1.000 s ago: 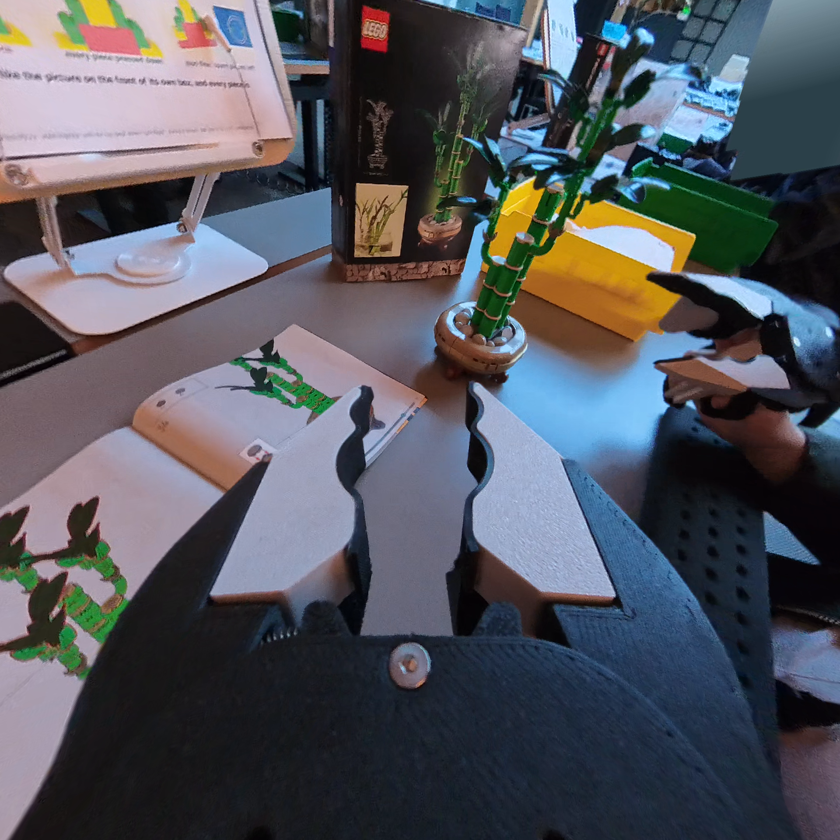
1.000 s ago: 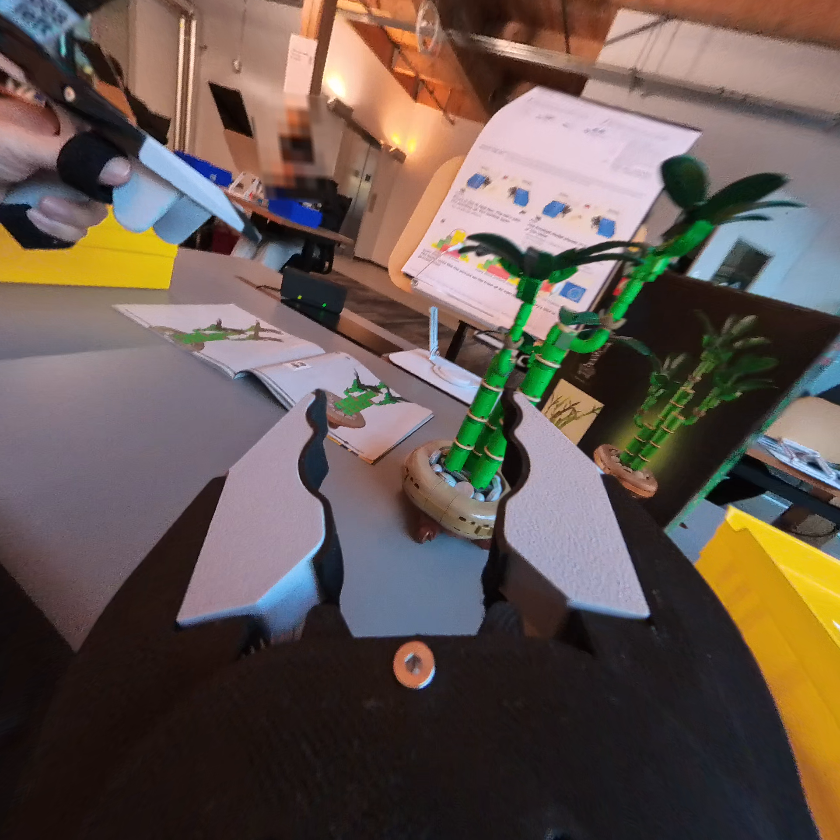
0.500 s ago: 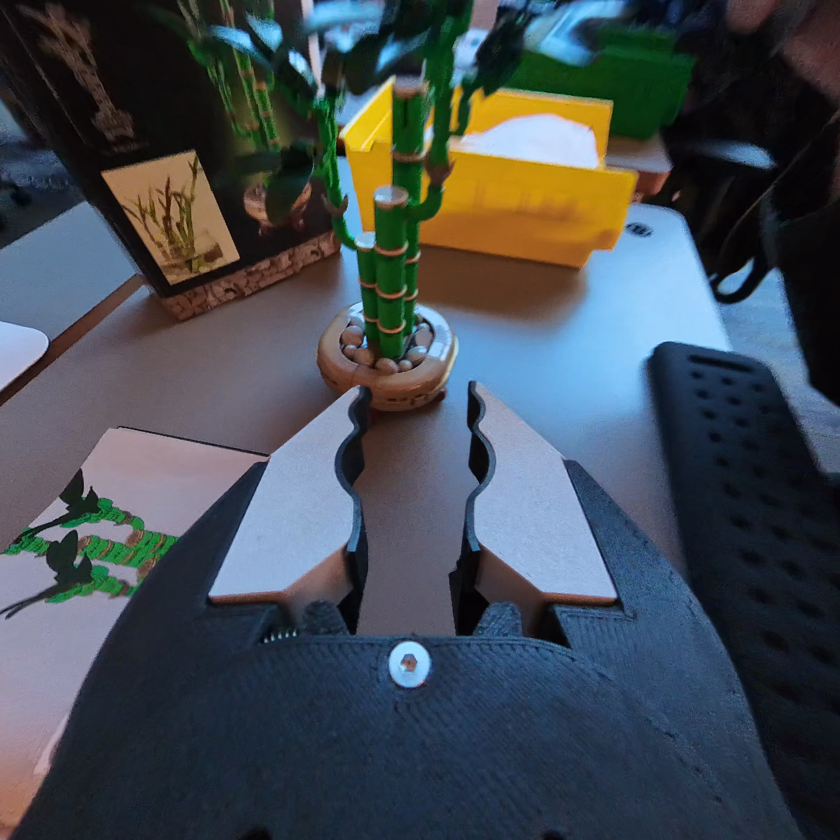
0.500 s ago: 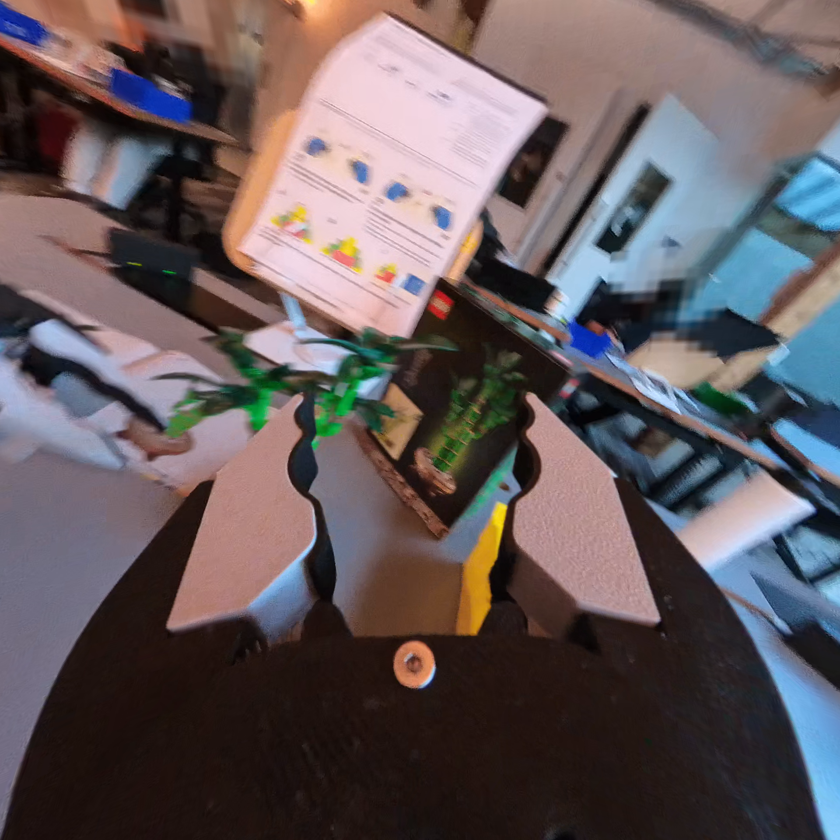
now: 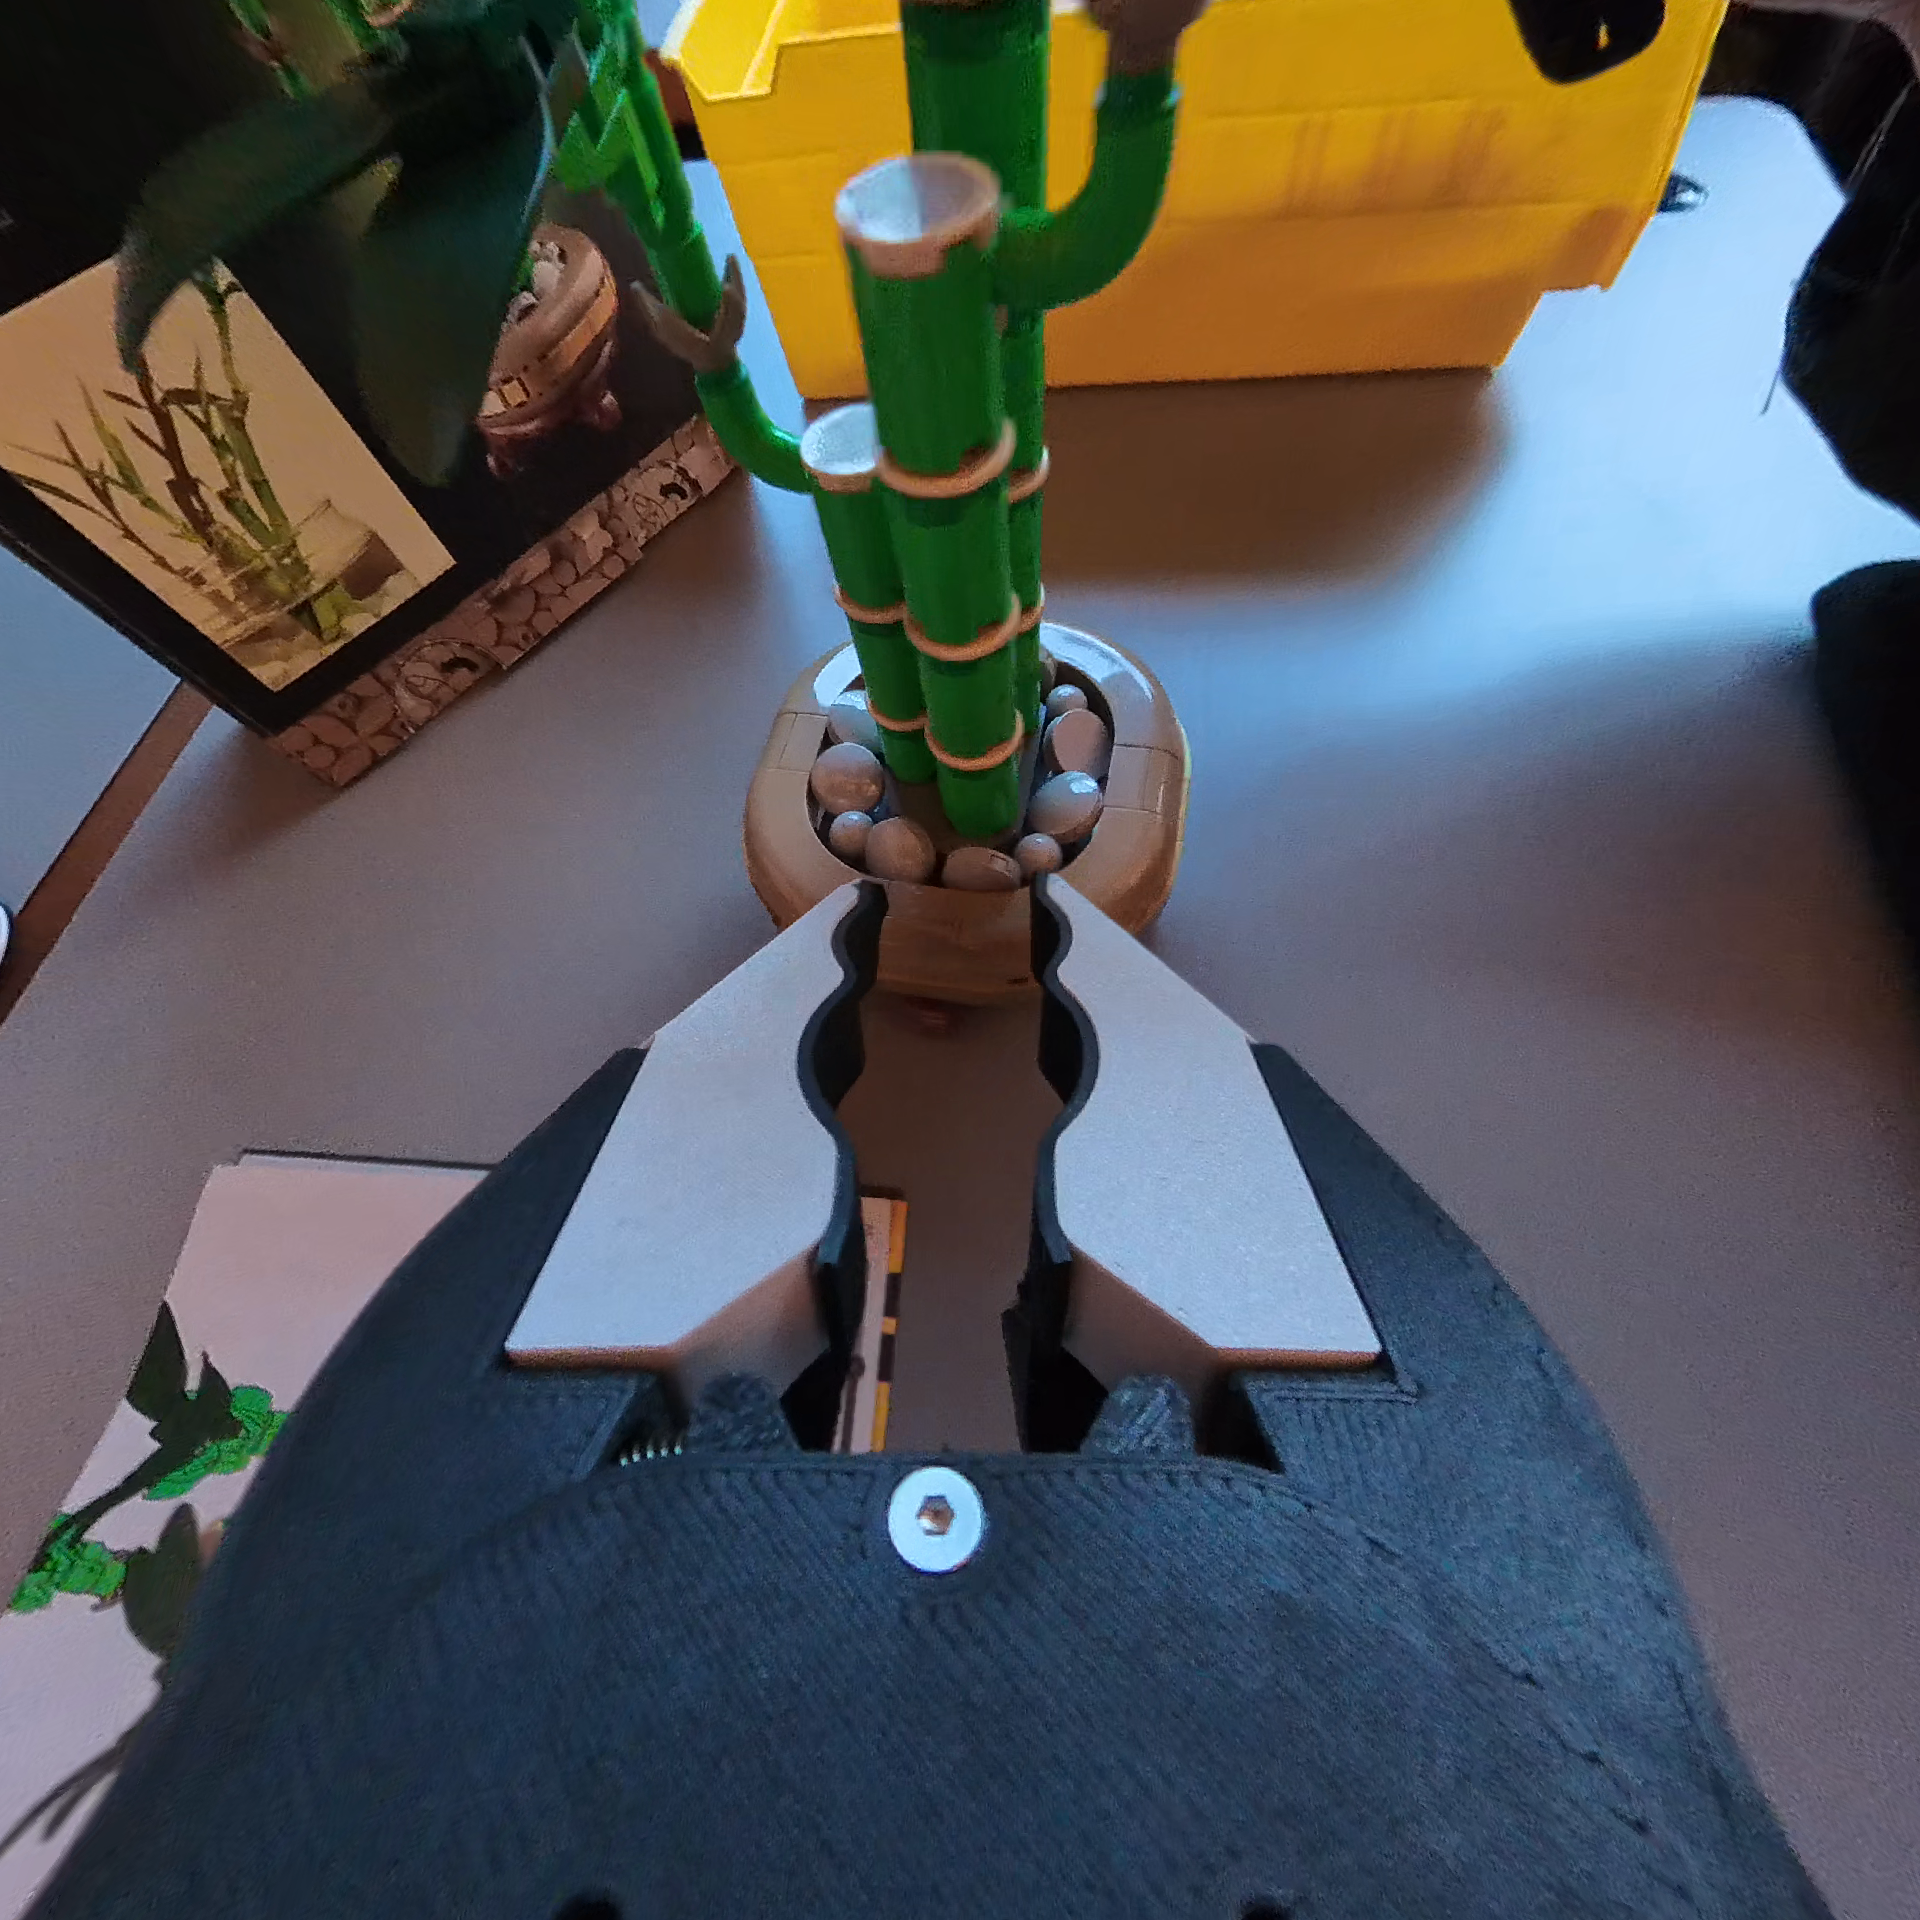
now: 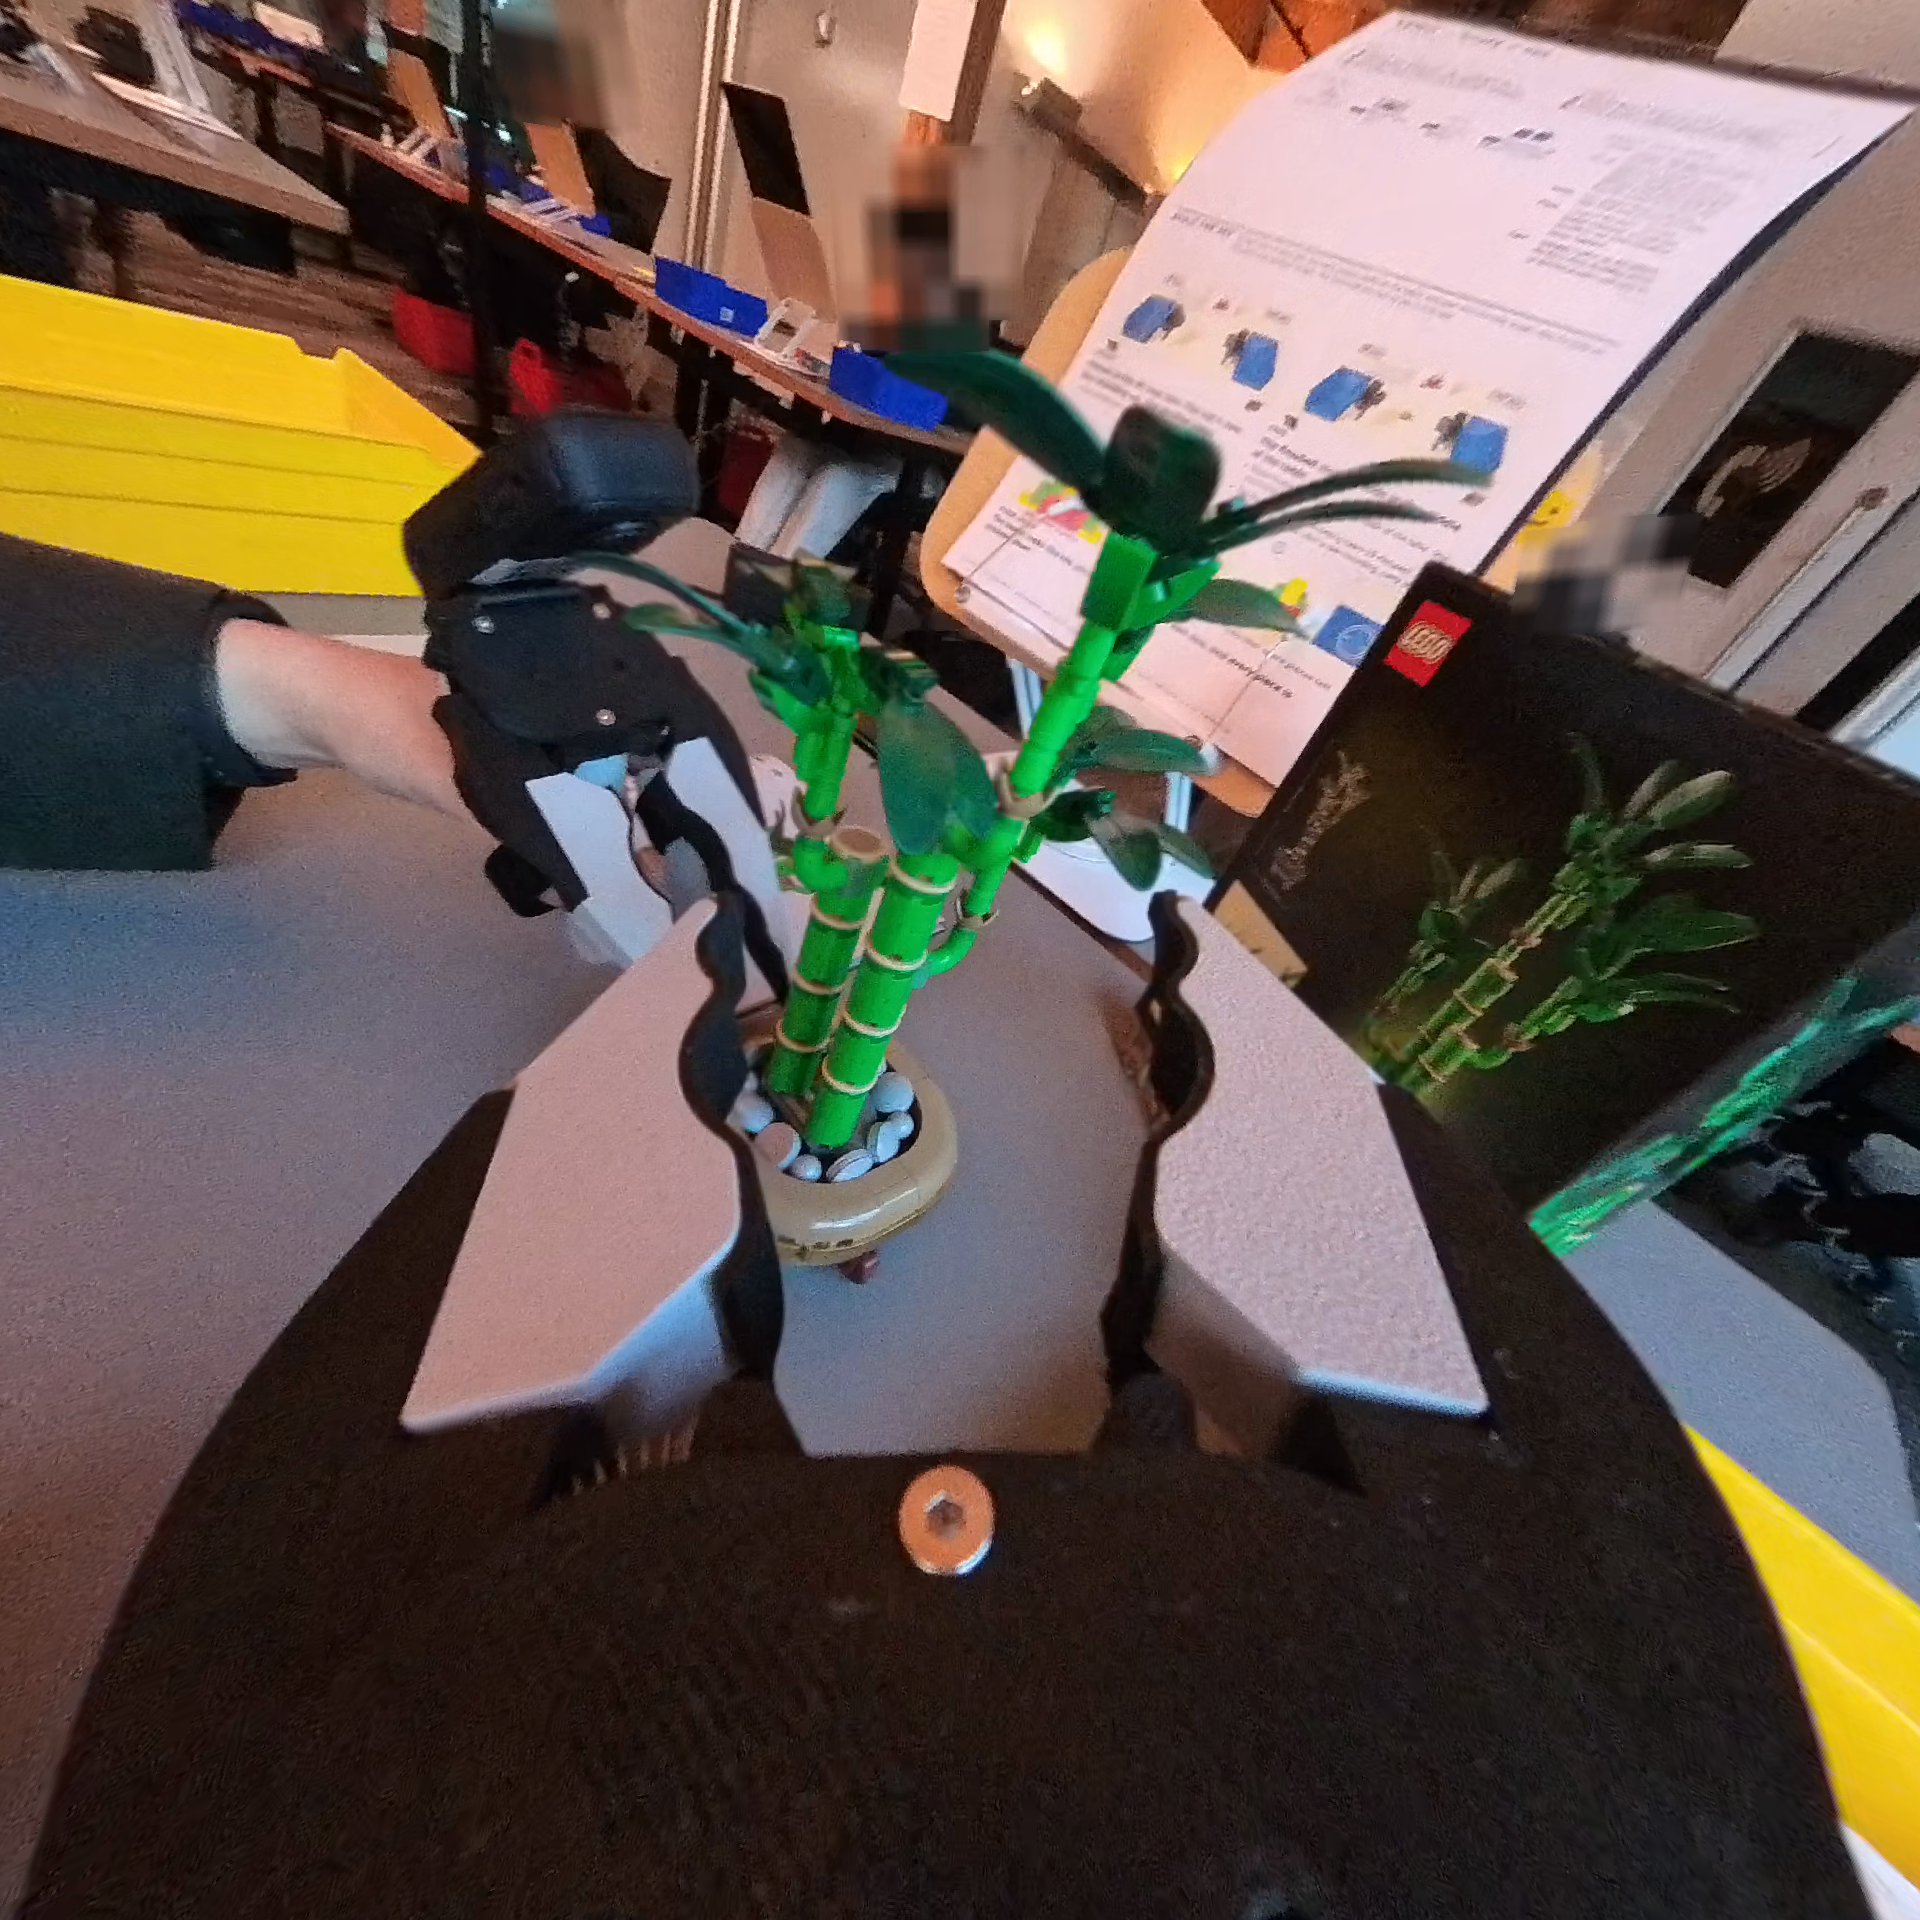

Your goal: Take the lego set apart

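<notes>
This looks like a workshop or lab. Long benches (image 6: 582, 223) run along the back wall, carrying blue bins (image 6: 707, 296), and yellow bins (image 6: 208, 457) sit at the edge of the grey worktop (image 6: 208, 1039). A printed instruction sheet (image 6: 1403, 343) stands on a stand. The blurred background probably shows exposed beams and pipes overhead.

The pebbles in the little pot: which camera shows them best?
The left wrist view: it looks down into the pot, so the grey pebbles ring the green stalks sharply. The right wrist view shows only a few pebbles, partly hidden behind the right gripper.
</notes>
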Tool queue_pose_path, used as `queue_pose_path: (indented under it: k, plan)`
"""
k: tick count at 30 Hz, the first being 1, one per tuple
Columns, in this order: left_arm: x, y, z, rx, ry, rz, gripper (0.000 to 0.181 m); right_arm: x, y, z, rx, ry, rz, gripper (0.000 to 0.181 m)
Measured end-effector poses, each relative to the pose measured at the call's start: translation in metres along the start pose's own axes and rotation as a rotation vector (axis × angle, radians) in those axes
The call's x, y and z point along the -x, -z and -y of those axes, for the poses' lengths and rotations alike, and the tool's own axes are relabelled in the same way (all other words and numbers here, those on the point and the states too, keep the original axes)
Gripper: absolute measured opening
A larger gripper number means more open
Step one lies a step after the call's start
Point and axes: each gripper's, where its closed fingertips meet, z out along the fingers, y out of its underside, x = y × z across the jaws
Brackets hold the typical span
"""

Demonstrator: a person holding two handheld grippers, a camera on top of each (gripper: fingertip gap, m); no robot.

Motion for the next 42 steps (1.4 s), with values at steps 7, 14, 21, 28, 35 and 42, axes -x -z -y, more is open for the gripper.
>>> queue_pose_path:
  k: [7, 14, 21, 28, 35, 42]
  plan:
    - [-0.004, -0.008, 0.000, 0.020, -0.057, -0.091, 0.016, 0.013, -0.017, -0.040, 0.087, -0.096, 0.105, 0.074]
    - [-0.008, -0.011, 0.001, 0.034, -0.074, -0.113, 0.014, 0.002, -0.014, -0.041, 0.040, -0.132, 0.064, 0.070]
    - [-0.006, -0.009, 0.003, 0.012, -0.060, -0.105, 0.014, -0.005, -0.011, -0.043, 0.031, -0.134, 0.019, 0.069]
    - [-0.003, 0.023, 0.026, -0.124, 0.022, -0.102, 0.014, -0.013, -0.005, -0.037, 0.006, -0.142, -0.034, 0.069]
    - [-0.030, 0.111, 0.043, -0.255, -0.037, -0.008, 0.013, 0.078, 0.020, 0.025, -0.049, -0.236, 0.317, 0.051]
    - [-0.054, 0.153, -0.009, -0.068, -0.425, 0.293, 0.013, 0.174, -0.041, 0.042, 0.081, -0.384, 0.539, 0.046]
